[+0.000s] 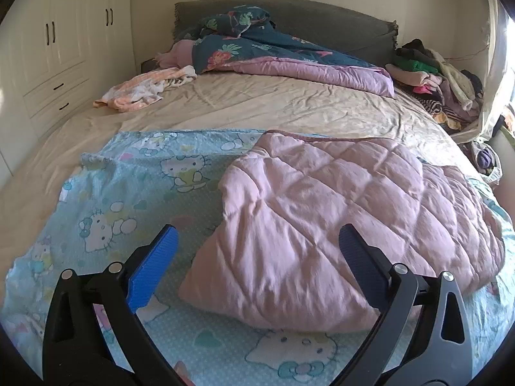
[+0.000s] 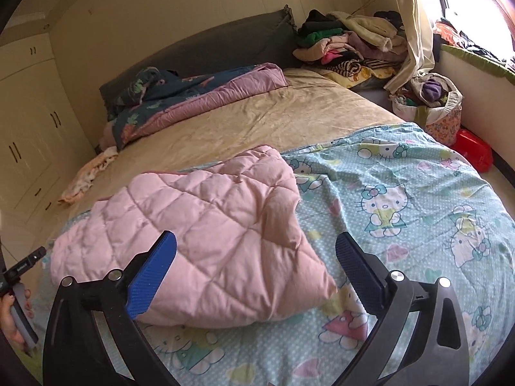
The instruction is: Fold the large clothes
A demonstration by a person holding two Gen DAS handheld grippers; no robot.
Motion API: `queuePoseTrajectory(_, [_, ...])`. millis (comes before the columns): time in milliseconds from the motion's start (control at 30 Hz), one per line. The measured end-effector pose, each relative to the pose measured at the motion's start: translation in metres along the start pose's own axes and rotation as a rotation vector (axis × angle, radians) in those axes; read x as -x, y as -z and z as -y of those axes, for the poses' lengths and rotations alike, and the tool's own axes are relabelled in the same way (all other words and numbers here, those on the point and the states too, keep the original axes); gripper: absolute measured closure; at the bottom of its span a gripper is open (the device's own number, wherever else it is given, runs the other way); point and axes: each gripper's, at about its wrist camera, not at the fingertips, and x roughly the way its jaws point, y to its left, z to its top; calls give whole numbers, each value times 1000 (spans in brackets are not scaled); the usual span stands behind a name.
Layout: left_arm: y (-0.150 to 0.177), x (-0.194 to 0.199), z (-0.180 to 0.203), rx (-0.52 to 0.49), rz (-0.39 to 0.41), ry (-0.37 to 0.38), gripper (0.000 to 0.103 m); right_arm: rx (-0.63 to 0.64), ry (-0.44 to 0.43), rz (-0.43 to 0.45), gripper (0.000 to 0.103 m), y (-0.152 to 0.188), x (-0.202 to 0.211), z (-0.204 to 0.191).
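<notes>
A pink quilted garment (image 1: pixel 338 218) lies bunched on a light blue cartoon-cat sheet (image 1: pixel 135 199) spread over the near end of the bed. It also shows in the right wrist view (image 2: pixel 199 225), on the same sheet (image 2: pixel 402 199). My left gripper (image 1: pixel 257 244) is open and empty, held just above the garment's near left corner. My right gripper (image 2: pixel 256 251) is open and empty, above the garment's near right corner. The left gripper's handle and the hand on it show at the left edge of the right wrist view (image 2: pixel 19 276).
A beige bed sheet (image 1: pixel 273 103) covers the mattress. A dark floral and purple duvet (image 1: pixel 283 54) lies by the grey headboard (image 1: pixel 322 16). A small peach garment (image 1: pixel 145 87) lies far left. A clothes pile (image 2: pixel 351 45), a full basket (image 2: pixel 431 106) and a red item (image 2: pixel 473 151) stand right. White wardrobes (image 1: pixel 54 48) stand left.
</notes>
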Motion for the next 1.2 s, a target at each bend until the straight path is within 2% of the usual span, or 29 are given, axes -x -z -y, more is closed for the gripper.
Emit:
queuePoseTrajectory(433, [29, 28, -2, 27, -8, 25, 10, 0, -21, 2, 4, 22, 24, -14])
queuePoseTrajectory(633, [45, 23, -9, 94, -53, 53, 10, -88, -5, -23, 4, 38, 19, -3])
queuePoseTrajectory(933, [71, -13, -27, 335, -187, 188, 10, -265, 5, -115, 4, 60, -11, 19])
queuePoseTrajectory(1100, [76, -33, -31, 475, -225, 278, 10, -318, -8, -165, 4, 68, -33, 22])
queuePoseTrajectory(1200, [74, -45, -33, 544, -235, 298, 10, -351, -11, -185, 4, 68, -48, 23])
